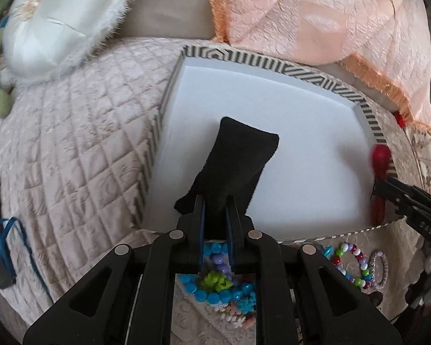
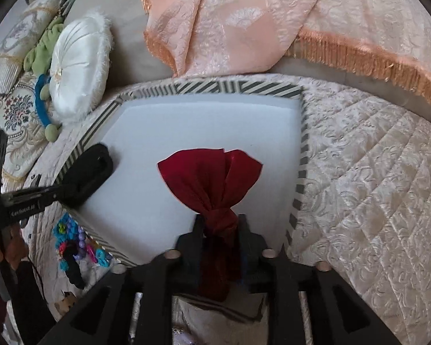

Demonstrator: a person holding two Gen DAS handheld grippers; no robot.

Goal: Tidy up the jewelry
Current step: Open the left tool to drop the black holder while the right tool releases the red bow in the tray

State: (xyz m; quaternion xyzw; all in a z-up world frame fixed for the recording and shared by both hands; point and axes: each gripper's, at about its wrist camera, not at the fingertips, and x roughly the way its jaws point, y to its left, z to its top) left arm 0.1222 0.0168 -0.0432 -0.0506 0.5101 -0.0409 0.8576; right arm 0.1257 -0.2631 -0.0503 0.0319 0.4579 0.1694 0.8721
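Observation:
My left gripper is shut on a black velvet pouch and holds it over the white foam floor of a striped-rim tray. My right gripper is shut on the neck of a red velvet pouch held over the same tray. The black pouch and left gripper show at the left of the right wrist view; the red pouch shows at the tray's right edge in the left wrist view. Bead bracelets and blue beads lie on the quilt before the tray.
The tray sits on a quilted beige bedspread. A white round cushion lies at the back left, a peach fringed cloth at the back right. A dark phone with blue cord lies at the far left. More colourful jewelry lies left of the tray.

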